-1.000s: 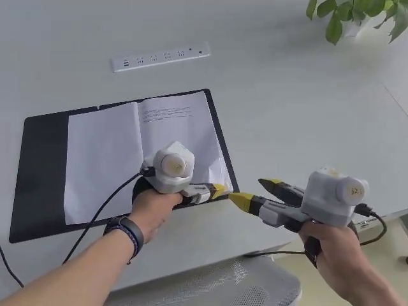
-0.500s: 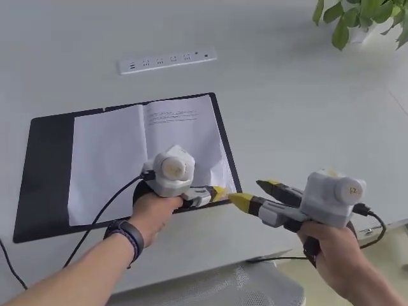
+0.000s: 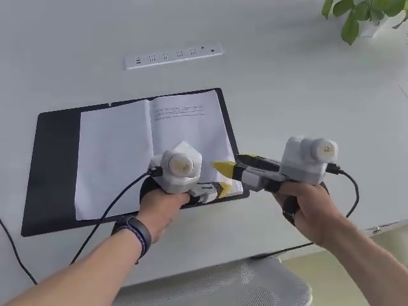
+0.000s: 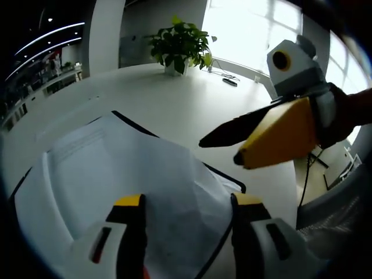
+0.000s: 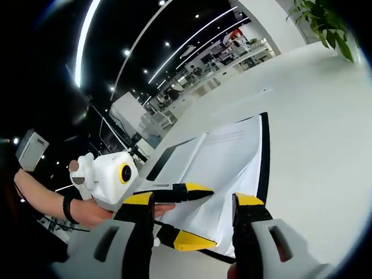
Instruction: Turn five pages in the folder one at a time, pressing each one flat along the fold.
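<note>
Lying open on the pale grey surface (image 3: 306,95), near its front edge: black folder (image 3: 54,172) with white printed pages (image 3: 121,153) spread across the fold, black inner cover bare at the left. Lower right corner of the right-hand page wrinkled and lifted a little off the cover.

Poised at that corner, left gripper (image 3: 220,189), white-bodied with yellow-tipped jaws, held in the left hand (image 3: 159,207) and pointing to the right. Jaws parted in the left gripper view, wrinkled page corner showing between them; contact with the paper impossible to tell.

Pointing leftward from the right side, right gripper (image 3: 233,164), same make, held by the right hand (image 3: 306,204). Jaws open and empty, tips over the folder's right edge, close to the left gripper's tips but apart from them.

Trailing from the left gripper across the black cover, black cable (image 3: 108,207); on the left wrist, dark wristband (image 3: 132,227). Further back, well clear of the folder, white power strip (image 3: 173,55); at the far right corner, green leafy plant (image 3: 360,16).
</note>
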The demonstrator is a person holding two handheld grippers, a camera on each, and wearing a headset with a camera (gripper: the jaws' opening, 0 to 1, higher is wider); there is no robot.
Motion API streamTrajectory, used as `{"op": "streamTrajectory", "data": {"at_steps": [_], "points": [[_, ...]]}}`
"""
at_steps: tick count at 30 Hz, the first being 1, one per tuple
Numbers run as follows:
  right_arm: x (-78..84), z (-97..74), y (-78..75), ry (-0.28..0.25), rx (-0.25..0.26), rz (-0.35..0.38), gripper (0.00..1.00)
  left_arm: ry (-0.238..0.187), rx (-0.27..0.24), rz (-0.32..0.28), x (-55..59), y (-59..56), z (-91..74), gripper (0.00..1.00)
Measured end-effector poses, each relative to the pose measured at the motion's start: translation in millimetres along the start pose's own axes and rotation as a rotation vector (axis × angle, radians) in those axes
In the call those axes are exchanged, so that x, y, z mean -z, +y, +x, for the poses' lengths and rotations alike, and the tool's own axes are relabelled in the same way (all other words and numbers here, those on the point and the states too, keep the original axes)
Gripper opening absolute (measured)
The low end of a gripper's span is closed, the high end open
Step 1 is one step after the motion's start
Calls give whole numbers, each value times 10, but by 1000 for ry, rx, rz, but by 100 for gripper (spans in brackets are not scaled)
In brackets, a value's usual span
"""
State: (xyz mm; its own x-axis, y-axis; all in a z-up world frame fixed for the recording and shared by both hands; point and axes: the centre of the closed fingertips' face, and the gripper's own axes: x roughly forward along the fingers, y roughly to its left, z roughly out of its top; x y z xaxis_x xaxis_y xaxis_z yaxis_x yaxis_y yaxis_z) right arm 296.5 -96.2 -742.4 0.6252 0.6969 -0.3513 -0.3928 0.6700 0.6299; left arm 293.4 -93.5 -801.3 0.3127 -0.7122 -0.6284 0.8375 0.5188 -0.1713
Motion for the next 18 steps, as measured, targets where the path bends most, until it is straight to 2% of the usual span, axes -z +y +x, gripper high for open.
{"op": "streamTrajectory", "data": {"at_steps": [3,11,15,18], "points": [[14,40,-26,8,5,2,52,-2,-2,0,-1,0,-1,59],[-3,98,-106,-13,4,63,50,-5,-1,-6,-4,5,2,59],[-28,121,-145,-36,-4,122,45,-4,0,-6,-3,6,1,59],[2,146,-171,-25,4,133,41,-3,0,-7,-4,4,2,60]]}}
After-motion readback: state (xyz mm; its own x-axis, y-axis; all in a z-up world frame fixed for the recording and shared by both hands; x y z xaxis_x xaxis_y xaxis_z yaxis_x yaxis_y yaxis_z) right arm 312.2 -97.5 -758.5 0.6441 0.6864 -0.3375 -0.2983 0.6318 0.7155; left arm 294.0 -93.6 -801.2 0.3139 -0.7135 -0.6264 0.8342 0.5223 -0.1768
